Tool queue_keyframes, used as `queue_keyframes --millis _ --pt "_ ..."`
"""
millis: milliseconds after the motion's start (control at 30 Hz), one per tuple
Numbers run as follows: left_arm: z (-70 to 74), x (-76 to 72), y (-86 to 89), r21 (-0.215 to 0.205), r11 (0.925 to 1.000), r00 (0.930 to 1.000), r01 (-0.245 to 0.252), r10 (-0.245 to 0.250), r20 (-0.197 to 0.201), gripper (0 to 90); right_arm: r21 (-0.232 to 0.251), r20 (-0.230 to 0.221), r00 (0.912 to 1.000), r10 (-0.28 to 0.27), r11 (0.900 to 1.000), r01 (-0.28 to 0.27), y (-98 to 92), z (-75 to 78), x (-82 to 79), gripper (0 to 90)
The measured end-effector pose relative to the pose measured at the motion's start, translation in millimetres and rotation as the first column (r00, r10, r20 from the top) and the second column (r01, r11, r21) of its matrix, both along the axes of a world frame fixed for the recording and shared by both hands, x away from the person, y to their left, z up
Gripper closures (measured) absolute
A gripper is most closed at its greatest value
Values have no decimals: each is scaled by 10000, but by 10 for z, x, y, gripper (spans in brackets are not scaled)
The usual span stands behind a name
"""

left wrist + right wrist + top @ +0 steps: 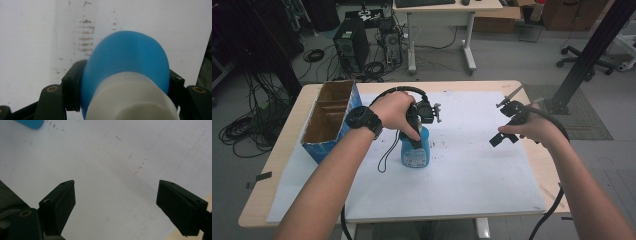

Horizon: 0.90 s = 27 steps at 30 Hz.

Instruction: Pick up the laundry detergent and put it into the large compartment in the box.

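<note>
Two grippers, one job: the left gripper [417, 136] has its fingers clamped on the blue bottle [416, 152], upright at mid-tabletop [492, 190], likely to steady it. At its 3 o'clock, the right gripper [507, 122] hovers, fingers spread and empty, probably waiting.

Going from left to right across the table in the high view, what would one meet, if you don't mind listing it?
Cardboard box → left gripper, shut on the blue bottle → right gripper, jaws open over the white sheet.
</note>
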<state>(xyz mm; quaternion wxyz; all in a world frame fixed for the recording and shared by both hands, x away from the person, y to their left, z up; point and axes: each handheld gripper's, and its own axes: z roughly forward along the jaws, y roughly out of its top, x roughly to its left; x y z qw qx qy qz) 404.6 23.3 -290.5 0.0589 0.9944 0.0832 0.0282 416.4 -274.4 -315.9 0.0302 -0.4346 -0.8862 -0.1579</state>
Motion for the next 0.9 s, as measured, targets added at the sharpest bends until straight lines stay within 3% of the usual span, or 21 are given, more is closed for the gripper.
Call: queue_keyframes --millis 67,633,900 --pt "1 8 7 -53 9998 9998 -196 196 20 350 5 -16 10000 -40 10000 40 -11 -2 -7 159" --pt "4 -16 -27 66 10000 9999 -68 67 130 351 37 21 10000 -38 10000 38 -15 4 -28 159" --pt "82 -16 -8 97 9989 9989 -450 448 162 354 17 91 9999 -45 10000 44 -21 37 -34 159"
